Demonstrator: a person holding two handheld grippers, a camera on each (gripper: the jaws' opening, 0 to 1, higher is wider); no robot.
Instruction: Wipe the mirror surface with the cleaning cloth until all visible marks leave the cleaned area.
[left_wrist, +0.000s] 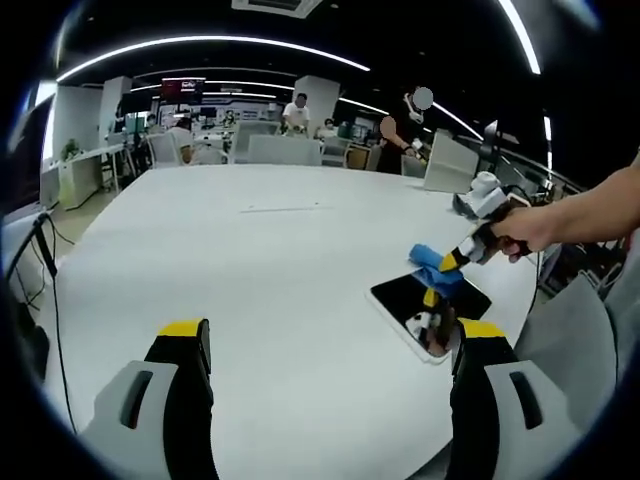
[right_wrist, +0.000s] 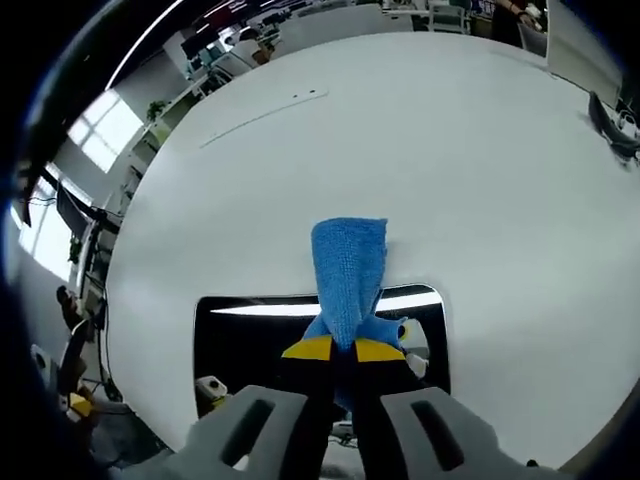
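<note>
A rectangular mirror (right_wrist: 250, 335) with a white frame lies flat on the white table (right_wrist: 430, 150); in the left gripper view the mirror (left_wrist: 405, 300) sits near the table's right edge. My right gripper (right_wrist: 338, 349) is shut on a blue cleaning cloth (right_wrist: 348, 262), which drapes over the mirror's far edge onto the table. From the left gripper view, the right gripper (left_wrist: 448, 268) comes in from the right, held by a hand, with the blue cloth (left_wrist: 432, 262) above the mirror. My left gripper (left_wrist: 330, 335) stands open over bare table, left of the mirror.
Grey chairs (left_wrist: 450, 160) ring the round table's far side, and people stand beyond it. A dark object (right_wrist: 612, 125) lies at the table's far right edge. A cable (left_wrist: 50, 270) hangs off the left edge.
</note>
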